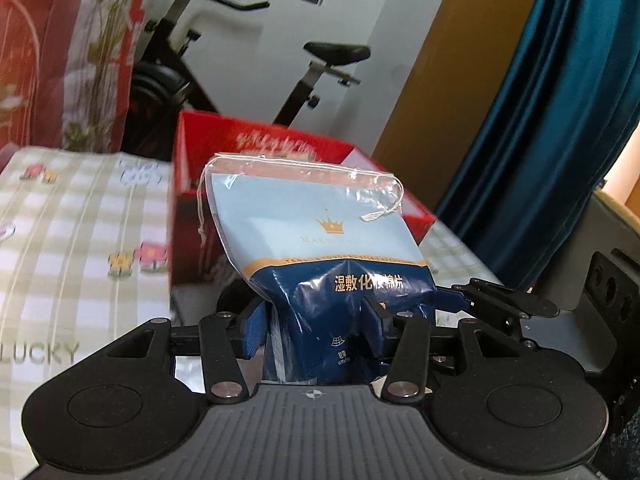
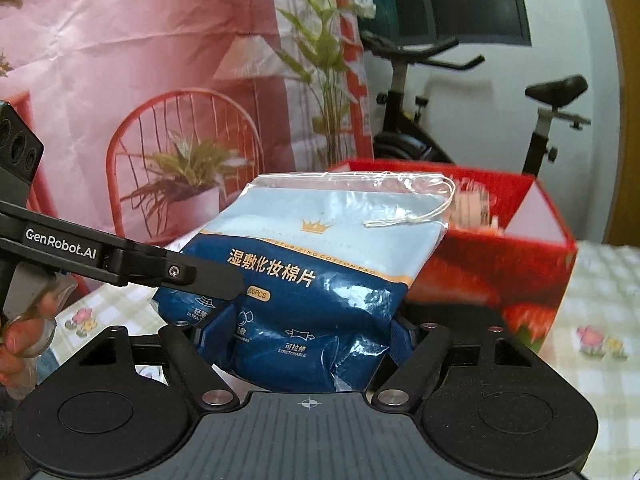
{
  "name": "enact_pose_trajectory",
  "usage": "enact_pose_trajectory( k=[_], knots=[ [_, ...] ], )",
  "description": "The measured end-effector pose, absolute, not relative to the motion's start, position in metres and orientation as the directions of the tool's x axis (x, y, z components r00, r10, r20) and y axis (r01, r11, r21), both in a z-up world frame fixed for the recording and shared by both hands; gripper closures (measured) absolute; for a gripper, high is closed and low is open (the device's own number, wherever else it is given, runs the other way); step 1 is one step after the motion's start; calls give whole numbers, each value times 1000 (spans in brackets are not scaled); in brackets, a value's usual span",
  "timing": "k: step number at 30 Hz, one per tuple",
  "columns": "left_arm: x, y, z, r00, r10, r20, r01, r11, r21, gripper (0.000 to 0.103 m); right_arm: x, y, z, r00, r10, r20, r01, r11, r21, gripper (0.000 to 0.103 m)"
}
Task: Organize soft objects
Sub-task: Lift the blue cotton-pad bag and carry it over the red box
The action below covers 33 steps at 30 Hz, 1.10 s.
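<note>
1. While both grippers clamp it, the cotton-pad pouch [image 1: 320, 248] hangs above the bed's checked cover [image 1: 80, 240] — left gripper [image 1: 316, 320] and right gripper [image 2: 308, 332] pinching its lower end.
2. Behind it stands the red box [image 2: 500, 264], top open — near the cover's far edge.

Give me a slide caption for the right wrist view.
Both grippers' fingers grip a blue bag of cotton pads before a red box.

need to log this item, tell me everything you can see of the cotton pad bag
The cotton pad bag is soft, glossy plastic, pale blue above and dark blue below, with a gold crown, Chinese lettering and a white drawstring at its clear top. It is upright and crumpled, with the left gripper and right gripper squeezing its lower end, before a red box.
</note>
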<state>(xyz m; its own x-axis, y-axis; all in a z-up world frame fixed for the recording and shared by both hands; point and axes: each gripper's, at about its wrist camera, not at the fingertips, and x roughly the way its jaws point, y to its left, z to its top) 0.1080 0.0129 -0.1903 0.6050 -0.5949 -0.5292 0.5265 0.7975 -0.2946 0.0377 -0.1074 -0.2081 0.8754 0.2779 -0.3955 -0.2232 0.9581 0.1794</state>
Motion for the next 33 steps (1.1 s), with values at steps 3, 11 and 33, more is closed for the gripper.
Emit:
enact_pose_trajectory(
  k=[3, 11, 33],
  knots=[
    [119, 10, -179, 606, -609, -512, 528, 789, -313, 51, 46, -115, -195, 880, 276, -386, -224, 959, 173, 29],
    [147, 1, -158, 632, -624, -460, 537, 780, -320, 48, 78, -132, -157, 885, 275, -375, -230, 960, 161, 29],
    [252, -34, -156, 606, -578, -546, 502, 811, -301, 48, 198, -183, -149, 855, 276, -440, -199, 956, 215, 29]
  ],
)
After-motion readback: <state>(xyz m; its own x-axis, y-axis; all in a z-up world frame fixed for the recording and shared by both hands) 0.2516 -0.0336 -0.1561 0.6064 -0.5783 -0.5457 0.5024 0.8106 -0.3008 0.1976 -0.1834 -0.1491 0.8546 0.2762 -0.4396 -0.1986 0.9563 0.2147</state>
